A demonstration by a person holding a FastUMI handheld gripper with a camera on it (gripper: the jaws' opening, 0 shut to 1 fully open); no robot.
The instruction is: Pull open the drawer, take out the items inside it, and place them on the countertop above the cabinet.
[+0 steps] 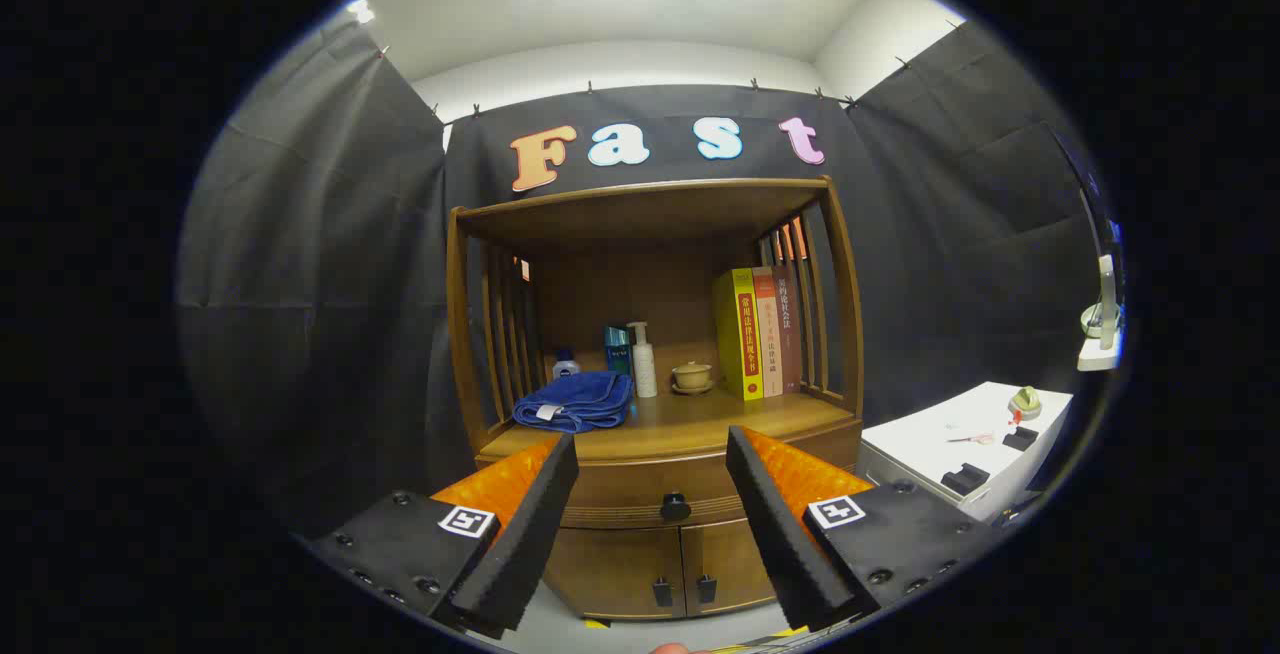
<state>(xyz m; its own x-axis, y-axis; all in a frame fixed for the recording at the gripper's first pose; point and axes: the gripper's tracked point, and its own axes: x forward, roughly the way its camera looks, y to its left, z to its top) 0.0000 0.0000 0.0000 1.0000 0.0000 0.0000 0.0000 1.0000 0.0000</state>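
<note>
Drawer (668, 494) closed. Claw (652, 454) spread apart, empty, short of knob (675, 507). Recommend centring fingers on knob, clamping, then pulling straight out.

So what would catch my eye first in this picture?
Probably the wooden cabinet ahead, its open shelf holding a folded blue towel beside a white pump bottle, with upright books further along. Below, the gripper has its jaws open, framing the shut drawer's dark knob.

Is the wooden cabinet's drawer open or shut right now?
Shut. The curved wooden drawer front sits flush with the cabinet, its round black knob untouched between the open tool fingers, which hold nothing.
</note>
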